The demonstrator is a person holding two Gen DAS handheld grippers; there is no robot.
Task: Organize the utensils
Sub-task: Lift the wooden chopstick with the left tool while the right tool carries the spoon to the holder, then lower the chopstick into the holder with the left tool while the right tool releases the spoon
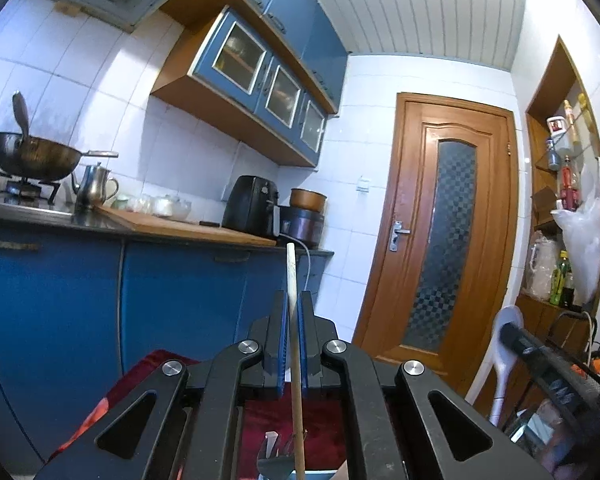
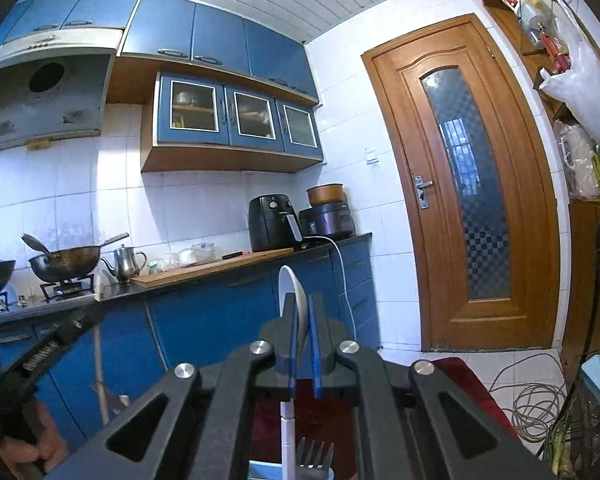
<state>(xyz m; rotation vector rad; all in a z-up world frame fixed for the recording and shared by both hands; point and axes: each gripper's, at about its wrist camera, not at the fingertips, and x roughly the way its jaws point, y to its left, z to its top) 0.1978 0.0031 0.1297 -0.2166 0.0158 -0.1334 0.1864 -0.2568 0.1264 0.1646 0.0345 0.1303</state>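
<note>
Utensils are partly in hand and partly waiting: the left claw [image 1: 291,320] is clamped on a thin wooden stick [image 1: 291,272], likely a chopstick, which stands upright between its blue pads, and the right claw [image 2: 301,320] is clamped on a white spoon [image 2: 289,284] whose bowl rises above the pads and whose handle hangs below. Both pieces are lifted and held level in the air, so by my reading the job is midway, with two items picked up and neither yet placed. Low in both views, near the cameras, a metal fork [image 2: 315,458] stands tines up in what looks like a pale blue holder [image 2: 266,469] over a dark red cloth [image 1: 324,424]; that seems the likely home for the held pieces, though most of it is hidden behind the claws. Far off on the left, a blue kitchen table [image 2: 236,258] carries a wok [image 2: 66,262], a metal kettle [image 2: 126,262], a black air fryer [image 2: 270,222] and a cooker [image 2: 328,218]. A wooden door [image 2: 464,184] stands on the right, with coiled cable [image 2: 534,400] on the floor. Nothing blocks the holder except the fork already in it.
</note>
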